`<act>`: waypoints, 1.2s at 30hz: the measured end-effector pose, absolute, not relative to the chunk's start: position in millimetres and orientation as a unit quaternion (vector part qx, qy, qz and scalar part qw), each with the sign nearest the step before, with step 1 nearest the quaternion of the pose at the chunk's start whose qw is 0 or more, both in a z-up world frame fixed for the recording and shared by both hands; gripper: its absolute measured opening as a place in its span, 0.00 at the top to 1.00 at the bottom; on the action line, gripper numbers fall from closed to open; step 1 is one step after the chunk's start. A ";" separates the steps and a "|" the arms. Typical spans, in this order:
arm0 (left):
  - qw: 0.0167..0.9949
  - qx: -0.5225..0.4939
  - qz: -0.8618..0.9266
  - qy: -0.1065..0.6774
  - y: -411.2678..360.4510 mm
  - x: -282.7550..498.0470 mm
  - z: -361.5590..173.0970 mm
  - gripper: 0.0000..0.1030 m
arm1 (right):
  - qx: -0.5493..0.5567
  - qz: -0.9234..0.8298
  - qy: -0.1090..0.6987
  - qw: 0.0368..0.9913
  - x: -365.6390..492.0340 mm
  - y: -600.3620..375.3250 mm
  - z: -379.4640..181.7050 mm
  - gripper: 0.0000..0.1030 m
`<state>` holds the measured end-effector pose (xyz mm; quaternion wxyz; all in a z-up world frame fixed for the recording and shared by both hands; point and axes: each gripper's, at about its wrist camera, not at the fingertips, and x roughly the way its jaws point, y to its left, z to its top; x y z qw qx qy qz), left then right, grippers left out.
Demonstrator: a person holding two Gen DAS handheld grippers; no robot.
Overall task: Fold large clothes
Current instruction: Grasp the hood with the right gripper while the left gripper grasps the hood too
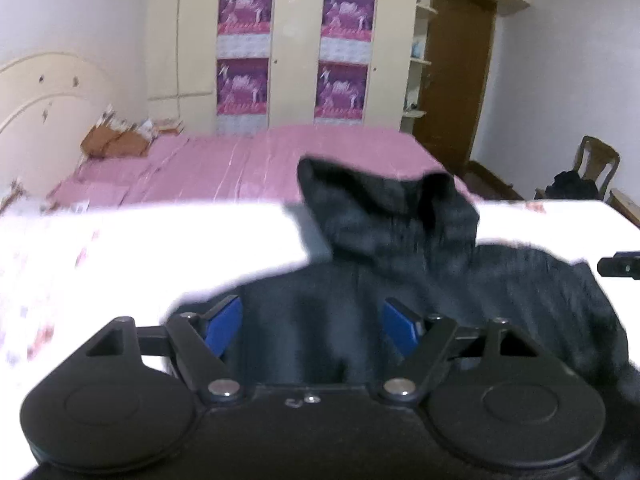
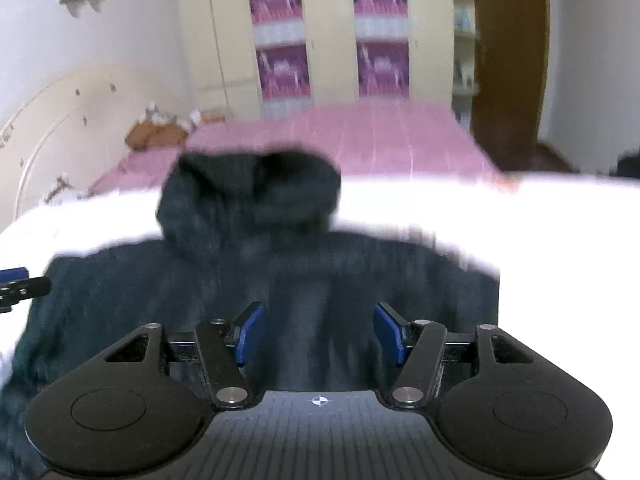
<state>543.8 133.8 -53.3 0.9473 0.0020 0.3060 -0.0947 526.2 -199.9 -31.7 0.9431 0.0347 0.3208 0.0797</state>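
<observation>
A dark hooded garment [image 1: 404, 224] lies spread on a bright white tabletop [image 1: 120, 248], its hood [image 2: 252, 200] standing up at the far edge. In the left wrist view my left gripper [image 1: 312, 322] hovers over the garment's near left part, blue pads [image 1: 224, 328] wide apart and not pressing on the cloth. My right gripper [image 2: 318, 334] hangs over the body of the garment [image 2: 304, 280], also open, with only cloth showing below the gap. Each gripper's tip shows at the edge of the other's view: the right gripper [image 1: 618, 266] and the left gripper [image 2: 18, 282].
Beyond the table is a bed with a pink cover [image 1: 248, 160] and a cream headboard [image 1: 44, 100]. A cream wardrobe [image 1: 296, 52] with purple posters fills the back wall. A brown door [image 1: 456, 76] and a wooden chair [image 1: 592, 168] are at right.
</observation>
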 end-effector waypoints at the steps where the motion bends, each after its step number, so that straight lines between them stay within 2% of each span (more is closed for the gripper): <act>1: 0.947 -0.001 -0.098 0.304 130.0 556.3 -46.7 0.28 | 0.035 0.080 0.314 0.945 537.9 -196.6 -22.0 0.42; 6: 0.941 -0.025 -0.117 0.317 117.6 631.9 -41.3 0.29 | 0.034 0.080 0.310 0.947 607.8 -185.2 -12.2 0.42; 14: 0.931 -0.042 -0.098 0.348 112.8 705.9 -73.2 0.30 | 0.058 0.088 0.330 0.938 711.6 -179.4 -44.0 0.42; 21: 0.933 -0.086 -0.094 0.336 115.5 746.1 -80.8 0.31 | 0.103 0.108 0.311 0.938 750.2 -182.4 -62.0 0.42; 24: 0.932 -0.096 -0.088 0.337 113.5 763.8 -80.6 0.29 | 0.112 0.115 0.288 0.944 763.7 -181.0 -63.1 0.42; 29: 0.919 -0.079 -0.084 0.376 102.2 789.8 -106.7 0.30 | 0.095 0.118 0.323 0.934 788.7 -169.0 -90.1 0.42; 30: 0.917 -0.077 -0.082 0.384 102.8 791.1 -111.1 0.34 | 0.092 0.115 0.335 0.931 791.8 -168.4 -97.6 0.42; 31: 0.914 -0.079 -0.083 0.390 103.7 792.2 -115.9 0.61 | 0.092 0.111 0.348 0.926 794.1 -169.3 -105.1 0.43; 32: 0.908 -0.089 -0.088 0.399 105.6 793.2 -121.8 0.74 | 0.100 0.110 0.358 0.922 795.2 -172.4 -111.6 0.45; 33: 0.906 -0.098 -0.087 0.403 108.0 792.2 -126.7 0.81 | 0.109 0.111 0.365 0.918 796.6 -175.7 -115.2 0.75; 34: 0.908 -0.102 -0.087 0.396 109.5 789.3 -127.3 0.86 | 0.116 0.109 0.375 0.913 798.5 -178.8 -118.8 0.85; 35: 0.911 -0.105 -0.089 0.388 110.7 784.4 -127.0 0.87 | 0.128 0.110 0.374 0.912 797.7 -184.1 -120.9 0.88; 36: 0.915 -0.107 -0.089 0.380 111.6 779.2 -124.4 0.88 | 0.139 0.115 0.371 0.911 796.0 -189.5 -120.6 0.95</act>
